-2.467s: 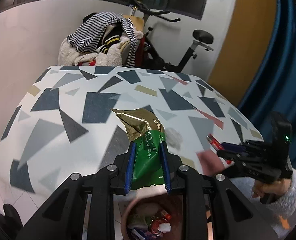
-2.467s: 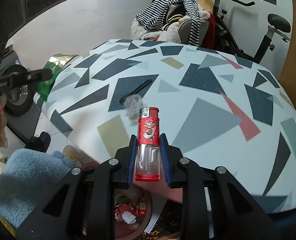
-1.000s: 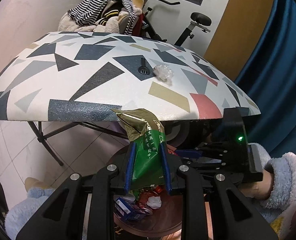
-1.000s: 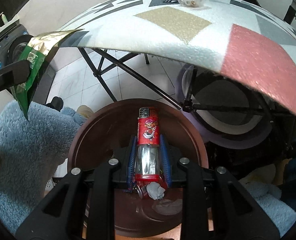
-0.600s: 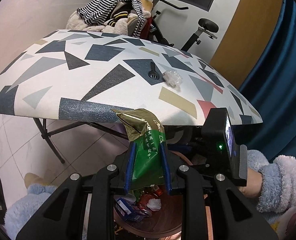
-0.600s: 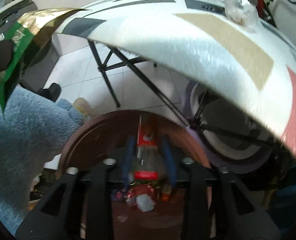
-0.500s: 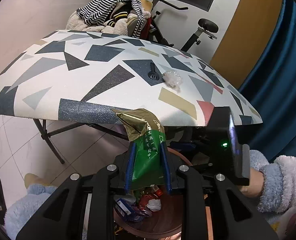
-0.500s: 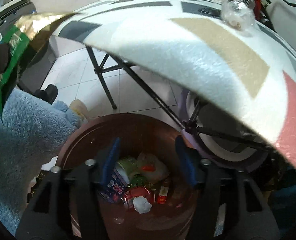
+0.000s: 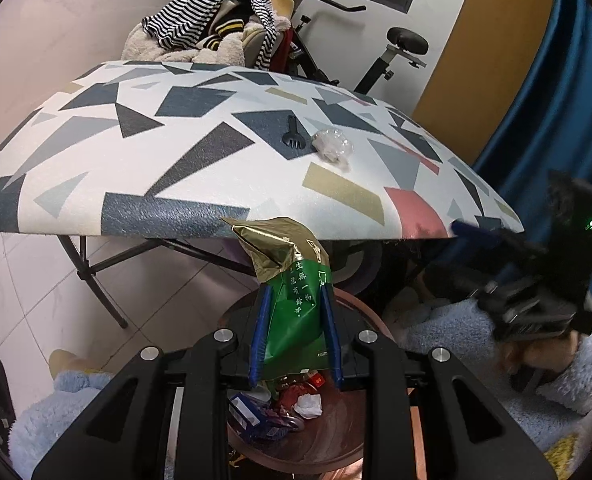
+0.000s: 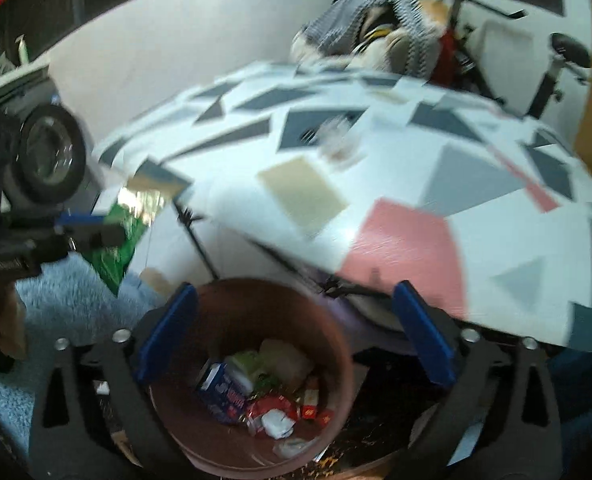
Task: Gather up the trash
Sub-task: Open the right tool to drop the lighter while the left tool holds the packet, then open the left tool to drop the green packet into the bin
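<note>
Your right gripper [image 10: 296,332] no longer held the red-labelled lighter with the clear tank that it had carried over the bin a second earlier. Its blue-padded fingers [image 10: 424,336] stood wide apart with nothing between them, framing the round brown trash bin [image 10: 336,340] at the lower centre of the right wrist view. The lighter could not be picked out with certainty among the wrappers, the blue-and-white carton and the crumpled white paper at the bin's bottom, and that view was smeared by motion. Judged from this, the drop was complete and one item was off the list.

Your left gripper [image 9: 296,332] was unchanged: its fingers remained clamped on the lower half of the green and gold foil snack bag [image 9: 291,300], which stood upright at the centre of the left wrist view, directly above the bin's open mouth. A release there would probably have landed the bag inside.

On the white table with grey, navy and pink geometric shapes [image 9: 95,184], right of centre in the left wrist view, a small black plastic fork [image 9: 292,137] and a crumpled clear plastic wrapper [image 9: 332,146] lay just beside each other, apart from both grippers. These two items were still to be collected.
</note>
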Available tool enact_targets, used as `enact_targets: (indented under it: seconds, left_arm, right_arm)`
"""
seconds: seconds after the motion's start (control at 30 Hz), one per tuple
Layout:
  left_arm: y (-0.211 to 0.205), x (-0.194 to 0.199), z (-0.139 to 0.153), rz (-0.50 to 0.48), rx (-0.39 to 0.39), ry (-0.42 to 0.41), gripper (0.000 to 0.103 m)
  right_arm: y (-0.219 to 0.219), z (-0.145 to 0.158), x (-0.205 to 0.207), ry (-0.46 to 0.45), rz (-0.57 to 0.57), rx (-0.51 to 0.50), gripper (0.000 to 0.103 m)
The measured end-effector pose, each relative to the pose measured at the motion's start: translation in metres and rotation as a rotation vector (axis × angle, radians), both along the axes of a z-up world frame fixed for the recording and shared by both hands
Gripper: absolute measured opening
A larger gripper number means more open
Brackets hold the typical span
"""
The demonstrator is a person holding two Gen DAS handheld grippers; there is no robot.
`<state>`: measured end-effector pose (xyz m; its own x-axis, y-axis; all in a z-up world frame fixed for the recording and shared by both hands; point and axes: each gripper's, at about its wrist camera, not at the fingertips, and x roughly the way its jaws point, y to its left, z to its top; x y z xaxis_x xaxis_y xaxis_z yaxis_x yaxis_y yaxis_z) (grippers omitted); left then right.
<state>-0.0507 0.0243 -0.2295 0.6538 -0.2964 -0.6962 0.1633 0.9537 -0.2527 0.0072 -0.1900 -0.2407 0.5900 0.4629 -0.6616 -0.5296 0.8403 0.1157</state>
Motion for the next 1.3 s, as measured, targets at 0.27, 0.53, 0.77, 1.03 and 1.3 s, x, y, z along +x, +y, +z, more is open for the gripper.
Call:
enact_targets:
  seconds: [0.27,0.53,0.77,1.03,1.3]
  left_arm:
    - [-0.011,0.003,-0.011,-0.026,0.031,0.04,0.025]
    - [-0.02,0.011,-0.024,-0.045,0.071,0.08,0.025]
    - [-0.019,0.013,-0.027,-0.04,0.068,0.097,0.025]
    - [-0.018,0.013,-0.026,-0.027,0.075,0.094,0.05]
    - [-0.012,0.014,-0.02,0.013,0.087,0.073,0.082]
  right_arm:
    - [-0.033,0.005,0.005,0.0,-0.138,0.045,0.097]
    - [-0.039,0.0,0.009,0.026,-0.148,0.043,0.097]
    - [-0.03,-0.005,0.007,0.027,-0.114,0.016,0.097]
    - [-0.023,-0.007,0.006,0.027,-0.104,0.0,0.097]
    - [-0.016,-0.009,0.006,0.02,-0.104,-0.042,0.097]
